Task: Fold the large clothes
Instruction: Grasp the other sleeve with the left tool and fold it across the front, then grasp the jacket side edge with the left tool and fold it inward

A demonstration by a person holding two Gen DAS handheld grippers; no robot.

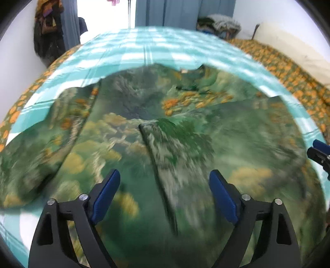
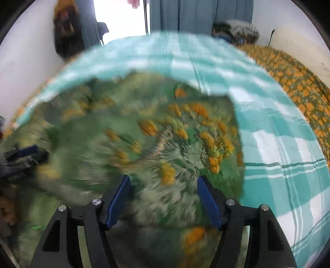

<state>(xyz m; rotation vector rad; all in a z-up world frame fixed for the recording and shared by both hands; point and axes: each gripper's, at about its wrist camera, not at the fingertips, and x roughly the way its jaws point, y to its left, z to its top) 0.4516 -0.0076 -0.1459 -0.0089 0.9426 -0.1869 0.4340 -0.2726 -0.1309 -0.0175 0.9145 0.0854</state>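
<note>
A: Where's the garment?

B: Spread on the teal-and-white checked sheet of the bed, filling the middle of both views. Green cloth, orange flower print, thin and limp by the look of the wrinkles. Much of it is motion-blurred.

A: Left gripper?

B: Jaws wide apart, nothing between the blue pads. It hangs over a raised fold ridge that runs from 6 o'clock up toward centre. I'd judge the ridge is a doubled-over edge, laid there so the piece narrows.

A: Right gripper?

B: Jaws parted too. Cloth lies under the gap; blur hides whether the pads touch it, but they don't look pressed on anything. It sits near the garment's edge at 3 o'clock, probably placed to take that side next.

A: Anything else?

B: A matching orange-flowered spread at 2 o'clock, blue curtains at 12, dark clothes hanging at 10. In the left view the other gripper's tip shows at 3 o'clock
</note>
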